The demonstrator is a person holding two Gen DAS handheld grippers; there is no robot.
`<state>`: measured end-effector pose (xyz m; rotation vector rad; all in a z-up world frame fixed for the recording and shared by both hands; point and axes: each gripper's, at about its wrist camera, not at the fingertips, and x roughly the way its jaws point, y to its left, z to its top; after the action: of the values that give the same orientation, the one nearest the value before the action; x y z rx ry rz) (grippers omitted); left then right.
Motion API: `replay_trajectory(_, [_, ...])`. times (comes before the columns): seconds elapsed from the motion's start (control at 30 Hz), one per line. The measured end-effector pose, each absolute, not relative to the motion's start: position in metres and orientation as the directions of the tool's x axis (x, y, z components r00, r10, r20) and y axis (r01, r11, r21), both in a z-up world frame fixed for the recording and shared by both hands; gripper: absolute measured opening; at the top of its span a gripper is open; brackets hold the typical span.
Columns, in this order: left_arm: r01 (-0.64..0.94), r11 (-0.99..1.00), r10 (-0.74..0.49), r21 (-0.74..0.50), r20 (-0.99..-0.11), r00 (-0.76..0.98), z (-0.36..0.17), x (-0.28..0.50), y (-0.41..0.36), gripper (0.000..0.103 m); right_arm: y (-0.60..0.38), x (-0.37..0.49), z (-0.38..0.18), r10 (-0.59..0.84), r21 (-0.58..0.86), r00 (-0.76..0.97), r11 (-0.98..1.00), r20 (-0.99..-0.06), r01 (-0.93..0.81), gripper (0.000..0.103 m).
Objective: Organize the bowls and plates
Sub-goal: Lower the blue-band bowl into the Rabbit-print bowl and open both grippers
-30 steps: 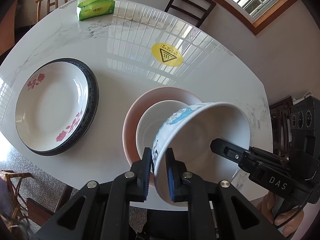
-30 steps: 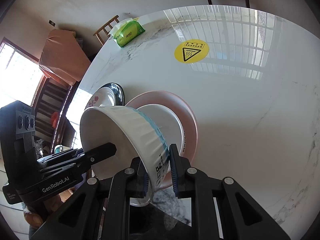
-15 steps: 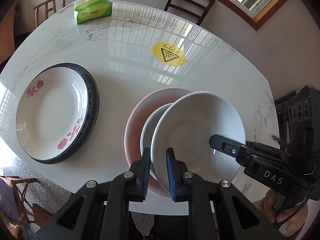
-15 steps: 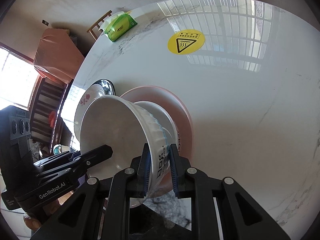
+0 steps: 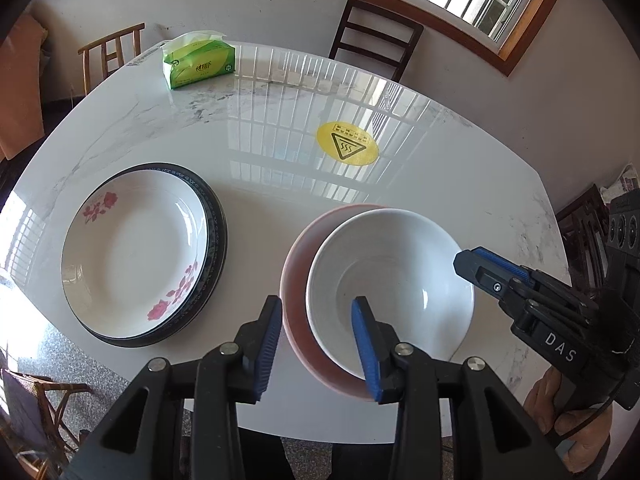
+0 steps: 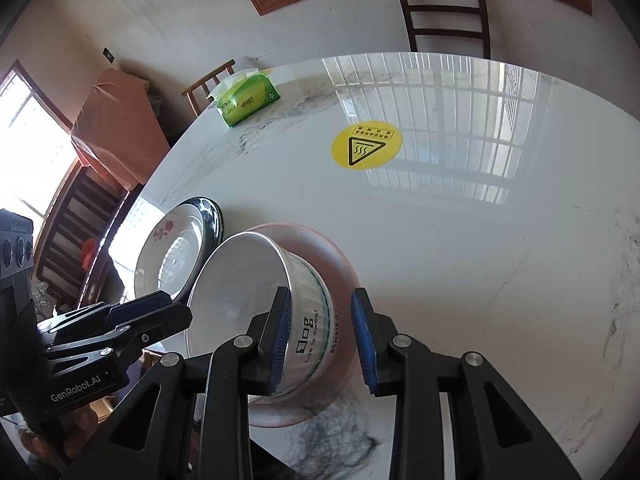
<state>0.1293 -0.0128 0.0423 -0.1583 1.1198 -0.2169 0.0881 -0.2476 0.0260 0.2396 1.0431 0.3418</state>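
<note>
Left wrist view
- Left gripper: its jaws have just been opening; the blue pads stand apart and do not press on anything.
- Between the jaws: the near-left rim of the white bowl and the edge of the pink bowl under it both pass through the gap. The left pad is outside the pink edge, the right pad is inside the white bowl.
- Place of the bowl: it sits nested in the pink bowl on the marble table, near the front edge, to the right of the flower plate, which lies on a dark-rimmed plate.
- Right gripper: it reaches in from the right, tips at the bowl's right rim.

Right wrist view
- Right gripper: its jaws have also just been opening; the left pad is inside the white bowl and looks very close to the wall, and the right pad is clear of the outside.
- Contact: I think the wall is released, but the inner pad may still touch it; the view is too steep to be sure.
- Bowl wall: the ribbed side with the blue band and printed words runs up between the pads.
- Left gripper: it is at the opposite rim.

Relation for the next move
- Judgement: each gripper straddles the rim on its own side, so both should lift straight up and back, away from the stack.
- Risk: a sideways pull can drag the rim with it.
</note>
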Motion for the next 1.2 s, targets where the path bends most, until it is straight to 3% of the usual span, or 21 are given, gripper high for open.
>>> replay_trajectory(0.03, [0.09, 0.966, -0.256, -0.241, -0.872, 0.418, 0.041, 0.128, -0.011, 0.037, -0.247, 0.084, 0.028, 0.376, 0.336, 0.484, 0.926, -0.79, -0.172, 0.03])
replay_trajectory(0.1, [0.075, 0.966, -0.257, -0.249, -0.874, 0.412, 0.037, 0.127, -0.007, 0.037, -0.244, 0.077, 0.031, 0.358, 0.301, 0.525, 0.934, -0.772, -0.194, 0.018])
replay_trajectory(0.2, [0.058, 0.961, -0.27, -0.269, -0.876, 0.399, 0.032, 0.127, -0.002, 0.037, -0.238, 0.071, 0.035, 0.333, 0.256, 0.568, 0.943, -0.753, -0.213, 0.01])
replay_trajectory(0.6, [0.049, 0.96, -0.274, -0.276, -0.885, 0.376, 0.028, 0.132, 0.0, 0.037, -0.227, 0.094, 0.022, 0.317, 0.24, 0.526, 0.948, -0.789, -0.21, 0.007])
replay_trajectory(0.83, [0.046, 0.956, -0.283, -0.288, -0.876, 0.39, 0.027, 0.134, 0.006, 0.04, -0.238, 0.105, 0.011, 0.374, 0.328, 0.426, 0.928, -0.824, -0.179, 0.008])
replay_trajectory(0.9, [0.051, 0.949, -0.304, -0.311, -0.865, 0.4, 0.027, 0.131, 0.009, 0.04, -0.241, 0.1, 0.013, 0.38, 0.338, 0.439, 0.925, -0.815, -0.173, 0.014])
replay_trajectory(1.03, [0.063, 0.957, -0.279, -0.284, -0.836, 0.473, 0.034, 0.121, 0.015, 0.04, -0.259, 0.081, 0.019, 0.404, 0.397, 0.53, 0.908, -0.746, -0.133, 0.014])
replay_trajectory(1.2, [0.08, 0.962, -0.256, -0.261, -0.764, 0.593, 0.038, 0.102, 0.022, 0.042, -0.267, 0.034, 0.034, 0.327, 0.335, 0.704, 0.933, -0.631, -0.134, 0.037])
